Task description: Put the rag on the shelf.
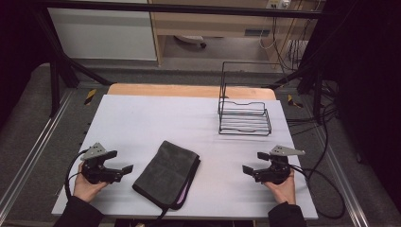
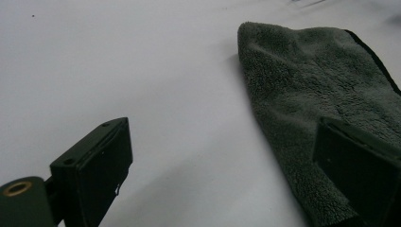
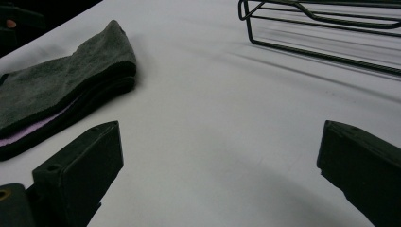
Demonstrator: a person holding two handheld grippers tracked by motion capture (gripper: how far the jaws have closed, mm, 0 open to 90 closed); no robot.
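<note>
Nothing begun: my left gripper [image 1: 122, 165] and right gripper [image 1: 251, 163] flank the folded towel [image 1: 166, 172], both released (wire rack [image 1: 244, 118] beyond, empty).

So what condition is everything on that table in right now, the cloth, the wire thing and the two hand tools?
Cloth: folded, lying flat on the table, untouched.
Wire rack: upright at the far right of the table, empty.
Left gripper: open, fingers apart, holding nothing, beside the cloth.
Right gripper: open, fingers apart, holding nothing.
Table: covered by a white sheet.
</note>
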